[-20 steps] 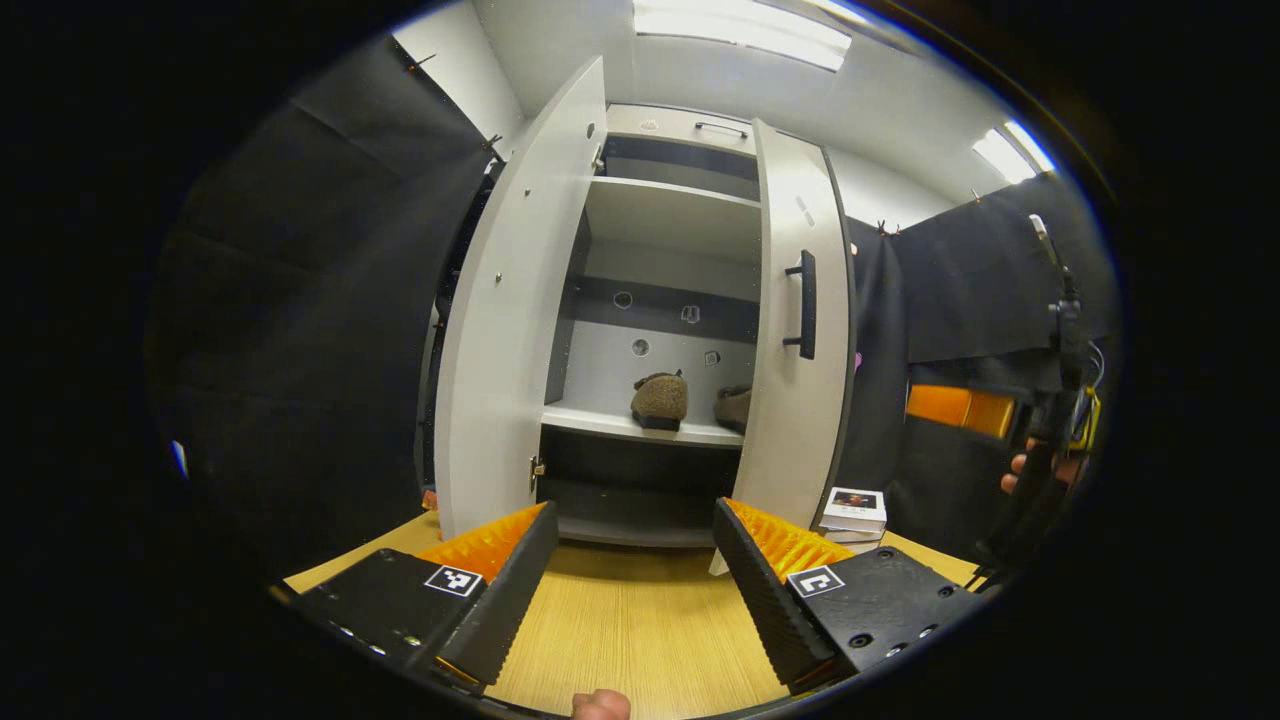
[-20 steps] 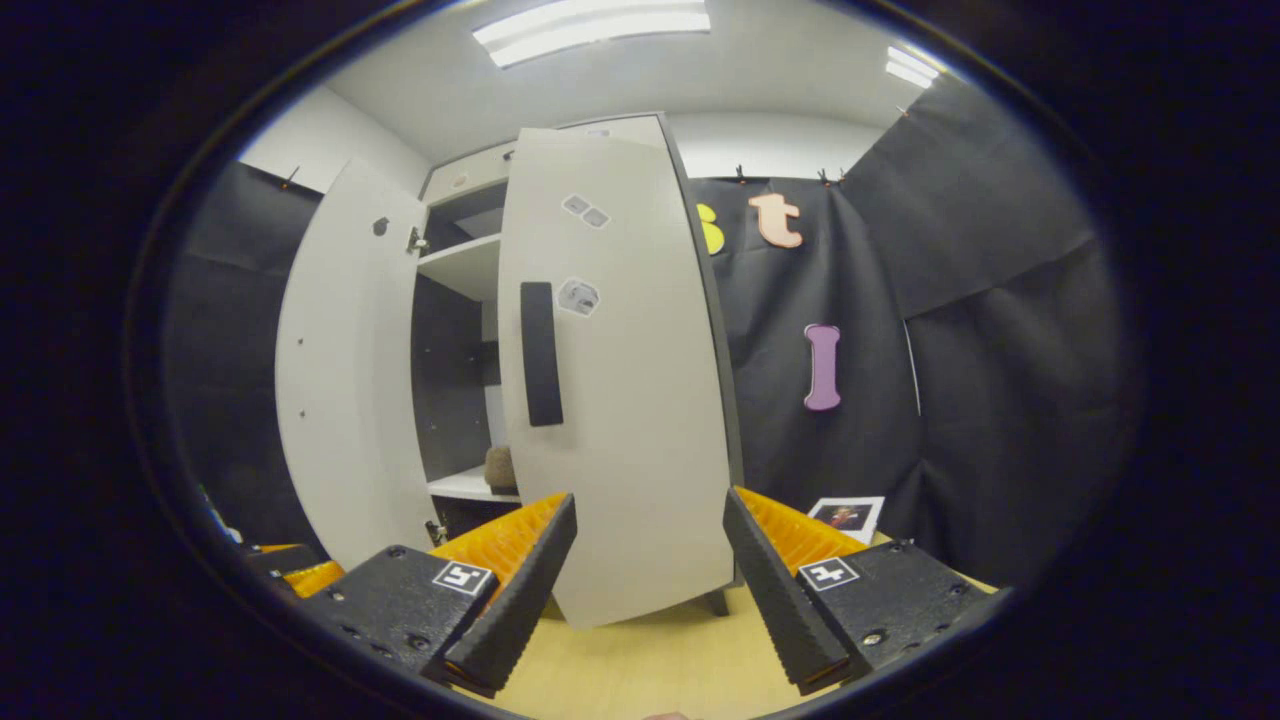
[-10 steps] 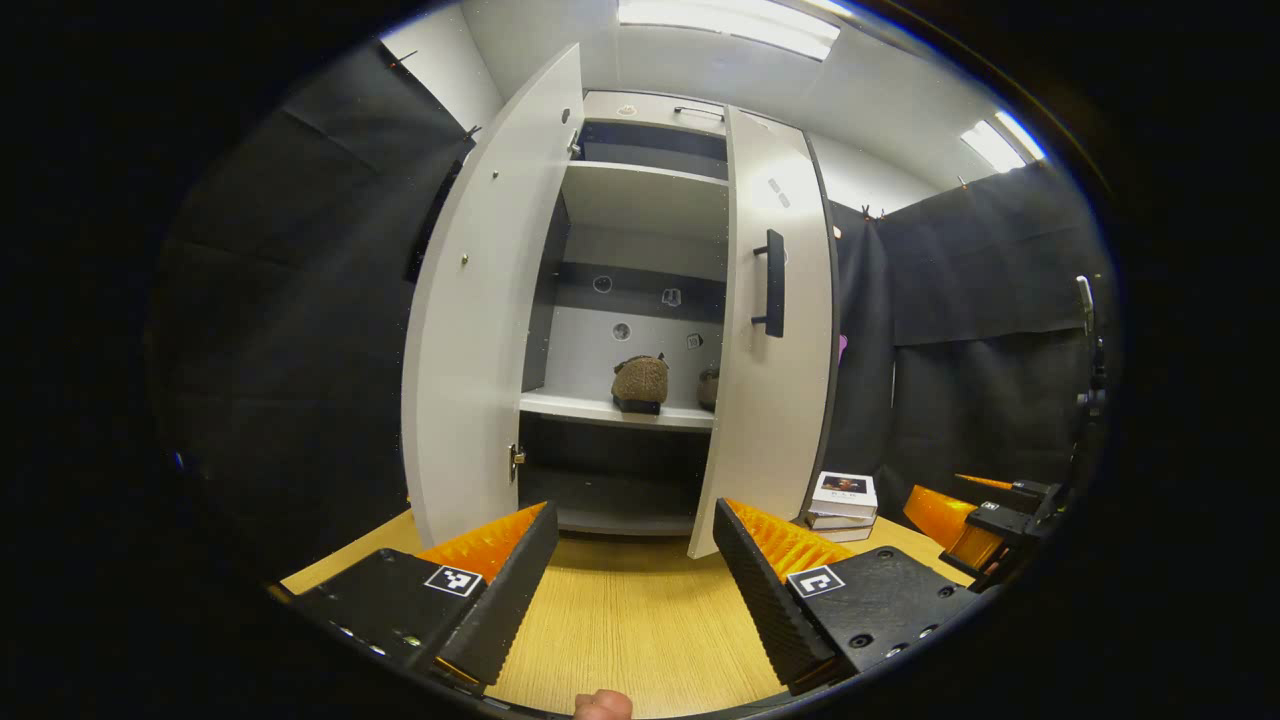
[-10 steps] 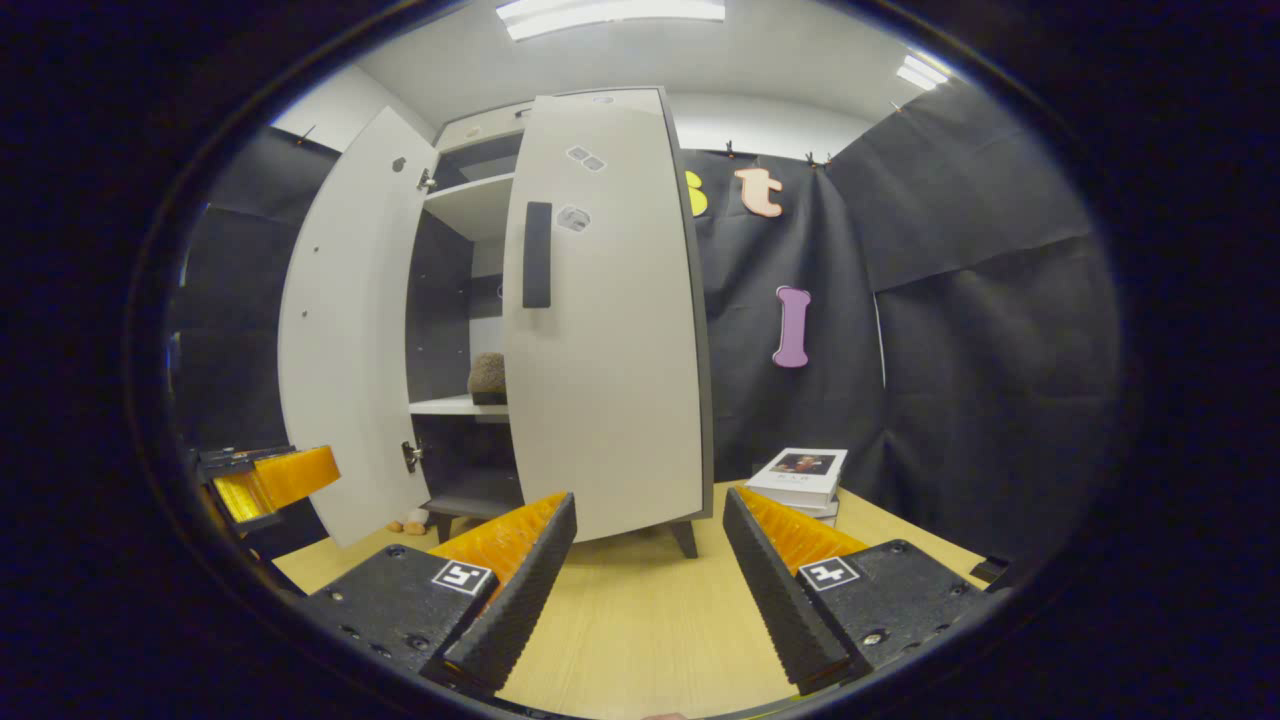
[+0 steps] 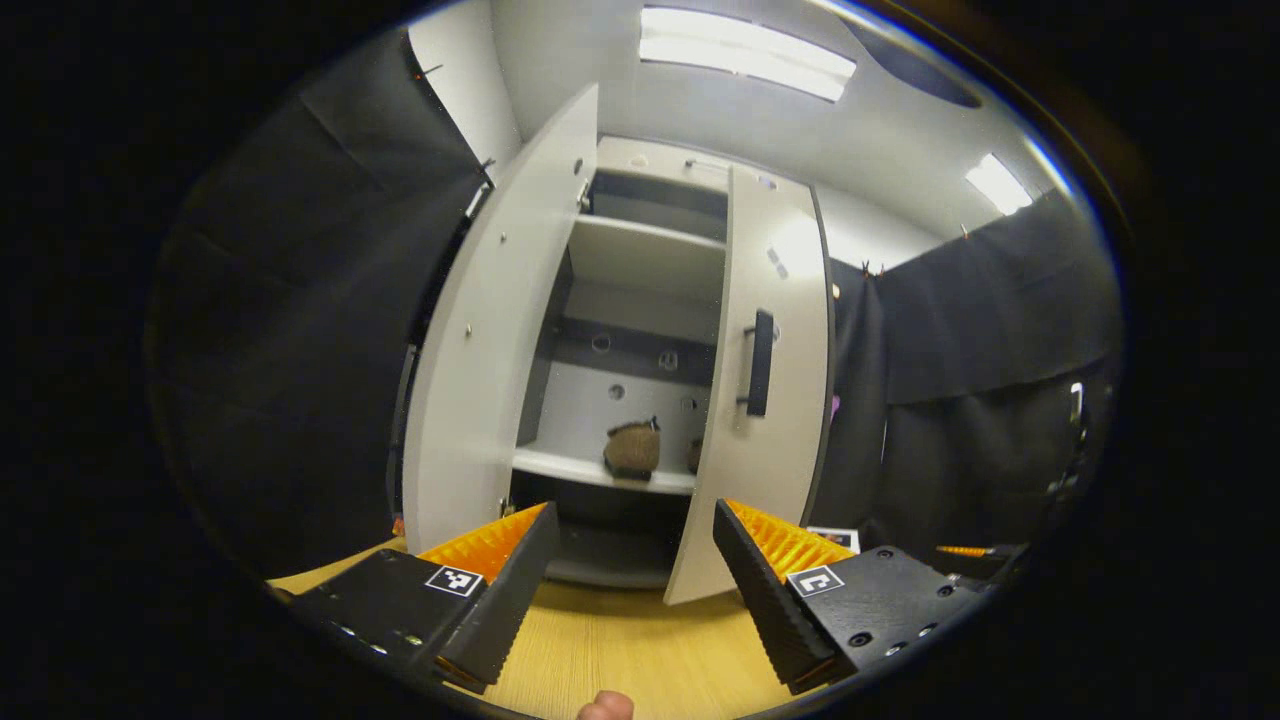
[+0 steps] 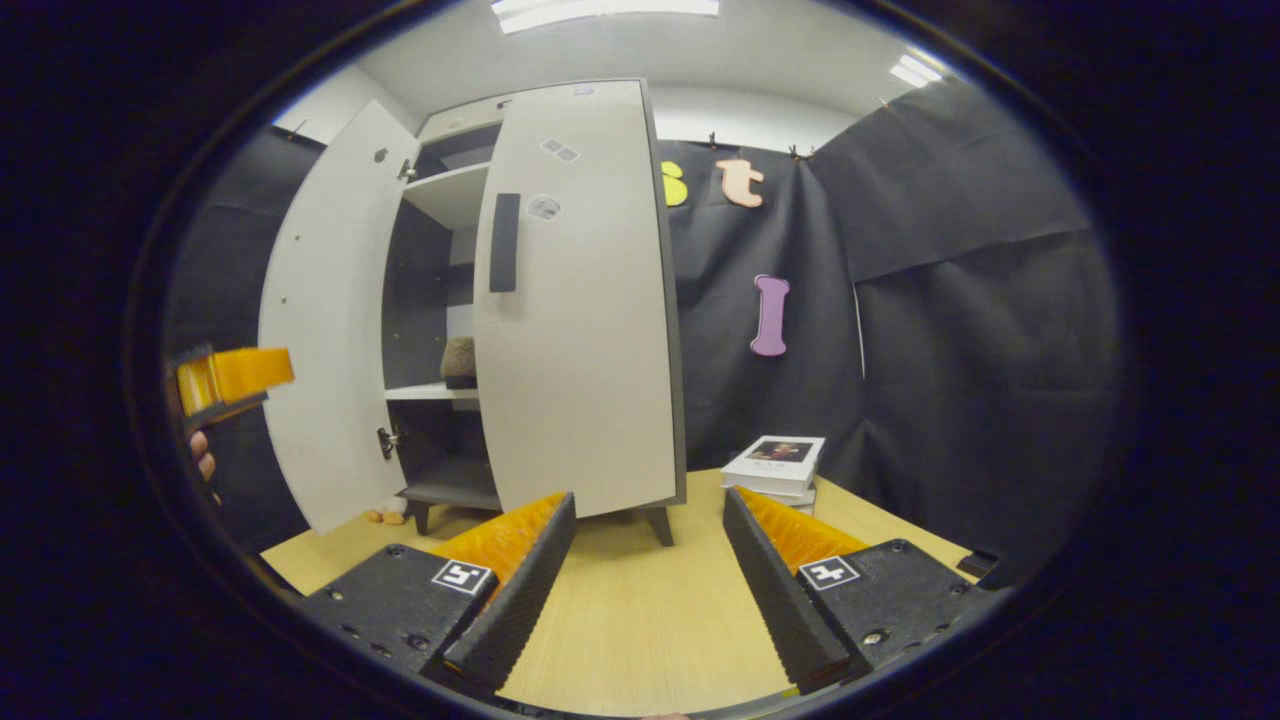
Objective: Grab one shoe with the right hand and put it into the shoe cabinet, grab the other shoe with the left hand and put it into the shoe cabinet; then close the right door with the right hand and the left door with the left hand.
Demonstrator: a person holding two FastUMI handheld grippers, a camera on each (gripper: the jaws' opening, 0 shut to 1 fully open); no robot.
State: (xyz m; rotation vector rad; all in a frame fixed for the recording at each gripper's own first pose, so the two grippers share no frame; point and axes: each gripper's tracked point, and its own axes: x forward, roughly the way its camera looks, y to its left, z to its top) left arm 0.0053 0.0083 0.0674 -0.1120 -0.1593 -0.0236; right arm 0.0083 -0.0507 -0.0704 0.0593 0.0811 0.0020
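Observation:
The grey shoe cabinet stands on the wooden table, straight ahead in the left gripper view. Its left door swings wide open; its right door with a black handle stands ajar. A brown shoe rests on the middle shelf, and a sliver of the second shoe peeks out beside the right door. My left gripper is open and empty, well back from the cabinet. My right gripper is open and empty, in front of the right door, with one shoe seen through the gap.
A stack of books lies on the wooden table right of the cabinet. Small bits lie by the cabinet's left foot. The left gripper's orange finger and a hand show at the far left of the right gripper view.
Both grippers have drawn back from the cabinet, and the right one dropped lower. The right door stays ajar, the left door wide open. The left gripper's view has tilted upward.

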